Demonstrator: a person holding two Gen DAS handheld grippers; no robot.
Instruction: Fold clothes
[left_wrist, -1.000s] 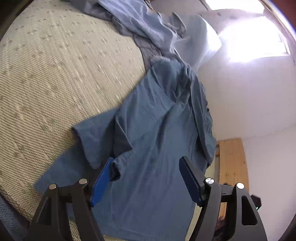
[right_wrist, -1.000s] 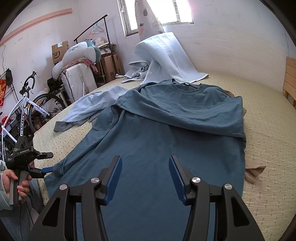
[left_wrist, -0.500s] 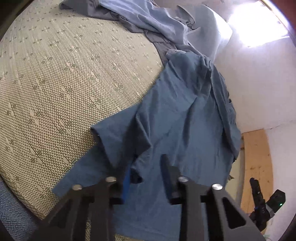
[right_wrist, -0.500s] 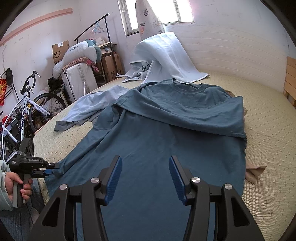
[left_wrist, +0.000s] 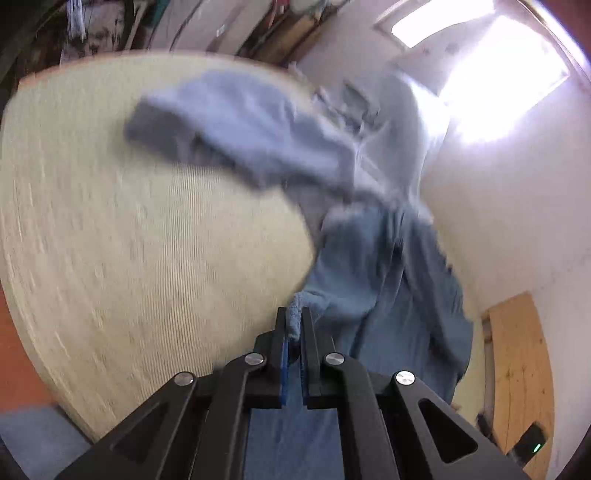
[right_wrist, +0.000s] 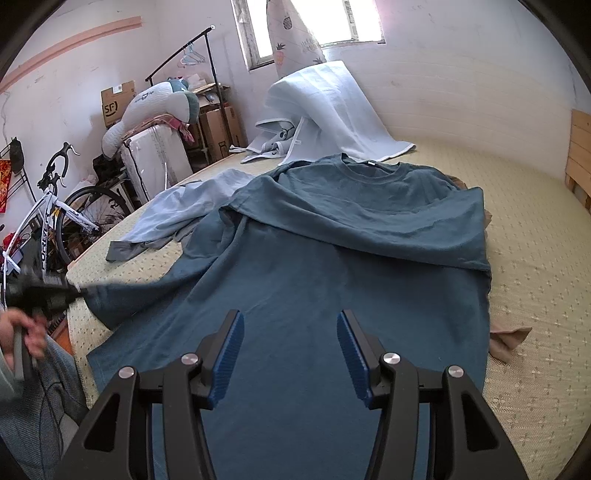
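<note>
Your left gripper (left_wrist: 294, 334) is pinching the sleeve cuff (left_wrist: 300, 314) of the teal shirt (right_wrist: 332, 266) — probably so you can swing that sleeve in over the body. The shirt lies spread flat on the woven bed mat (right_wrist: 535, 240), one sleeve already folded across the chest. Your right gripper (right_wrist: 291, 354) hovers over the hem, fingers spread wide — holding nothing.
</note>
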